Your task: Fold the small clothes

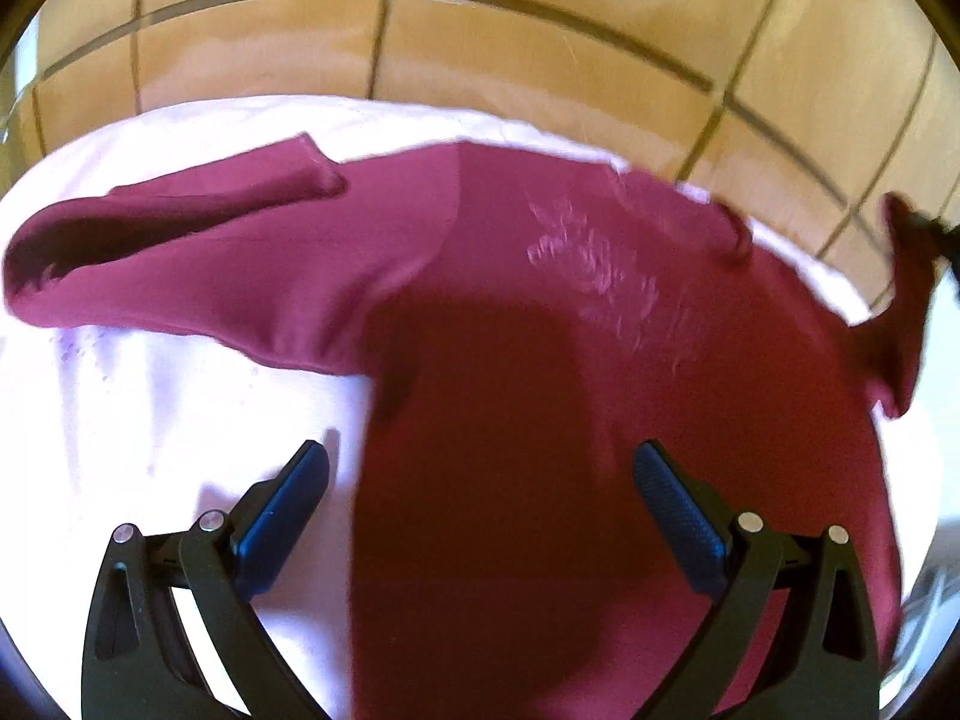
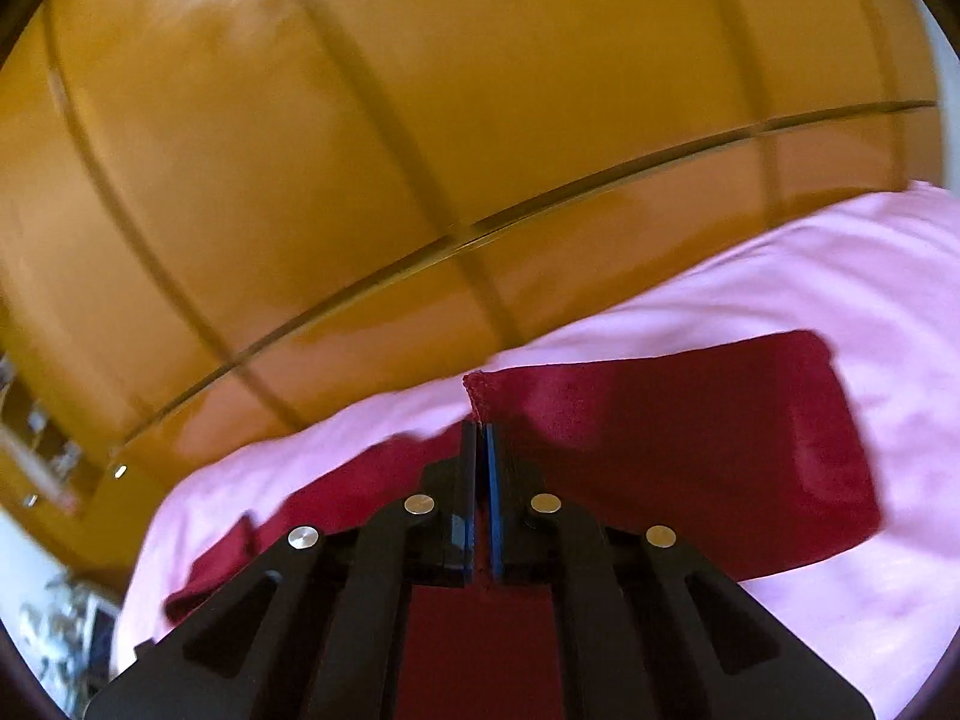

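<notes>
A dark red long-sleeved top (image 1: 510, 312) lies spread on a pale pink sheet (image 1: 150, 396), with a faint print on its chest. Its left sleeve (image 1: 180, 252) stretches out to the left. My left gripper (image 1: 480, 462) is open and empty, hovering above the top's lower body. The right sleeve (image 1: 906, 300) is lifted at the far right, held by my right gripper. In the right wrist view my right gripper (image 2: 480, 438) is shut on the sleeve's edge (image 2: 480, 390), and the sleeve (image 2: 690, 450) hangs over the sheet (image 2: 780, 300).
Beyond the sheet's far edge is an orange tiled floor (image 1: 480, 48), also filling the upper right wrist view (image 2: 360, 150). Some clutter (image 2: 66, 630) sits at the lower left of that view.
</notes>
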A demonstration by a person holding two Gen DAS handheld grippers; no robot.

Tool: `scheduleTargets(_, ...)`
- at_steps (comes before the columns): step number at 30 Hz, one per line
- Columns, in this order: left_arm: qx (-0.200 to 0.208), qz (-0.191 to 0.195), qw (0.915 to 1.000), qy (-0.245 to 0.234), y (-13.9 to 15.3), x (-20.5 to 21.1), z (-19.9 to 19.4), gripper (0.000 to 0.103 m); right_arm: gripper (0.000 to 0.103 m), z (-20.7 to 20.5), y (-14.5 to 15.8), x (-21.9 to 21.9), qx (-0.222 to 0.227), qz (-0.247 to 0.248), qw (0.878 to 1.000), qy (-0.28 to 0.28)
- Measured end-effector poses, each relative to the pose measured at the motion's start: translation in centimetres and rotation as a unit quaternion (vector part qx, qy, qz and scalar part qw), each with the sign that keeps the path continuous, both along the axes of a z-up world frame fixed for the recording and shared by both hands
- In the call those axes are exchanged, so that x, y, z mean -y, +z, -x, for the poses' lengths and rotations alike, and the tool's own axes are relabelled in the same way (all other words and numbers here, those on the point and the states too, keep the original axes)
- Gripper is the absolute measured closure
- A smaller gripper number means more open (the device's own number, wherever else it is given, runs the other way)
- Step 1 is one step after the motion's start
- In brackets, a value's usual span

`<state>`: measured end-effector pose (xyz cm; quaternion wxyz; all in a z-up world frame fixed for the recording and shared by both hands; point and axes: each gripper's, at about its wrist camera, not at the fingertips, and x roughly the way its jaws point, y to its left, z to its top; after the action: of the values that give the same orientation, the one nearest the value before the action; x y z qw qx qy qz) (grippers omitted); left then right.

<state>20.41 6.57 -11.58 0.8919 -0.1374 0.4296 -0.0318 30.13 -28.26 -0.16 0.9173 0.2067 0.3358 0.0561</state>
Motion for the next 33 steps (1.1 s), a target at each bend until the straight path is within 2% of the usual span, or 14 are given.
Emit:
scheduleTargets(5,0.002,0.036,0.9992,0.019,1.4,-1.8,1.0,0.002,0.097,-1.4,-3.6,-7.6,-0.014,-0.039,0.995,0.095)
scheduleTargets(7,0.0,0.037,0.9991,0.021,1.7,-2.0,1.1,0.002,0.074,-0.8,-5.0,-10.7,-0.008,-0.001,0.991,0.137)
scheduleTargets(9,0.004,0.044,0.9988,0.021,2.4,-2.1,1.1,0.002,0.041,0.6,-5.5,-11.7,0.009,0.016,0.987,0.162)
scheduleTargets(10,0.007,0.049,0.9985,0.021,2.7,-2.0,1.1,0.002,0.039,1.7,-5.5,-11.7,0.024,0.016,0.985,0.168)
scheduleTargets(13,0.018,0.076,0.9969,0.009,3.7,-1.1,0.4,0.002,0.038,5.5,-6.2,-8.7,0.047,0.015,0.987,0.152)
scheduleTargets(17,0.009,0.094,0.9944,-0.047,4.5,3.3,-2.0,0.003,0.041,8.0,-8.6,-3.2,0.012,0.057,0.996,0.072)
scheduleTargets(19,0.009,0.089,0.9936,-0.068,4.6,6.0,-3.3,0.004,0.05,8.5,-9.6,-0.3,-0.01,0.063,0.998,0.028)
scheduleTargets(21,0.009,0.083,0.9922,-0.093,4.5,8.2,-4.6,0.007,0.051,8.8,-10.5,2.6,-0.027,0.047,0.998,-0.009)
scheduleTargets(23,0.005,0.041,0.993,-0.11,3.8,11.0,-6.6,0.01,0.051,8.6,-12.0,4.7,-0.038,0.041,0.998,-0.031)
scheduleTargets(26,-0.014,-0.054,0.9954,-0.078,2.1,12.7,-9.1,0.024,0.054,8.9,-13.9,6.8,-0.042,-0.025,0.998,-0.038)
scheduleTargets(27,-0.022,-0.058,0.9958,-0.067,1.7,12.6,-9.4,0.028,0.054,9.0,-14.1,7.4,-0.037,-0.044,0.998,-0.039)
scheduleTargets(29,-0.043,-0.021,0.9978,-0.046,0.4,12.0,-10.5,0.035,0.054,9.1,-14.1,7.7,-0.031,-0.058,0.997,-0.04)
scheduleTargets(31,-0.033,-0.025,0.9982,-0.044,0.0,12.3,-10.9,0.045,0.054,9.1,-14.2,7.8,-0.029,-0.055,0.997,-0.04)
scheduleTargets(33,-0.024,-0.041,0.9949,-0.089,0.4,13.9,-11.3,0.089,0.054,9.1,-14.2,7.4,-0.029,-0.049,0.998,-0.041)
